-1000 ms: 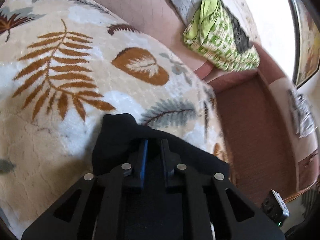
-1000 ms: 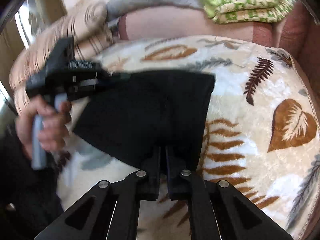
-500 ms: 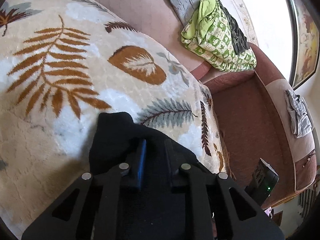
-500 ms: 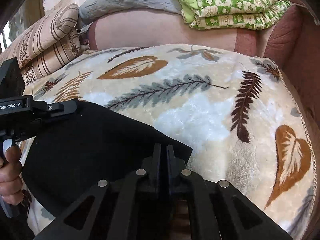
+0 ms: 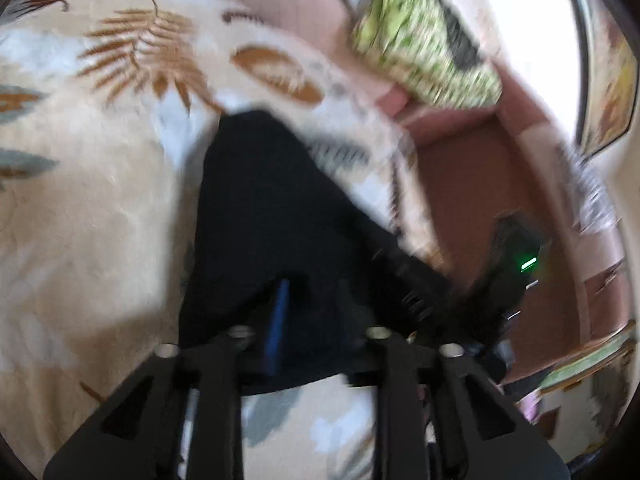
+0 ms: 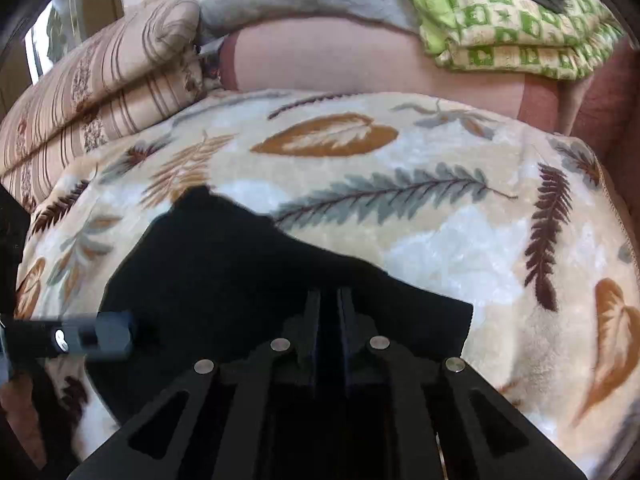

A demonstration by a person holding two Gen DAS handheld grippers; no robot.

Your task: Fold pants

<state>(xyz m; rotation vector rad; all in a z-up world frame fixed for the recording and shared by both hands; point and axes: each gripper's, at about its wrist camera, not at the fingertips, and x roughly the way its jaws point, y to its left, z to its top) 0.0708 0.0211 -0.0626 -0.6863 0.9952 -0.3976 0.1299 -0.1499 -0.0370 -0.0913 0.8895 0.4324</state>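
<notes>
The black pants [image 6: 224, 280] lie folded on the leaf-patterned blanket [image 6: 440, 240]. My right gripper [image 6: 329, 304] is shut on the pants' near edge. In the right wrist view the left gripper [image 6: 100, 336] shows at the left edge, by the pants' left side. In the blurred left wrist view the pants [image 5: 272, 216] stretch away from my left gripper [image 5: 312, 300], whose jaws stand apart over the black cloth. The right gripper [image 5: 504, 280] shows at the right with a green light.
A green checked folded cloth [image 6: 512, 20] and a grey cloth [image 6: 304, 4] lie on the pink sofa back [image 6: 340, 60]. Striped pillows [image 6: 92, 92] sit at the left. The blanket's right edge [image 6: 616, 208] drops to the brown sofa seat [image 5: 480, 184].
The left gripper's jaws have opened from their grip on the pants and it has pulled back. The right gripper stays shut on the edge, lower on the blanket.
</notes>
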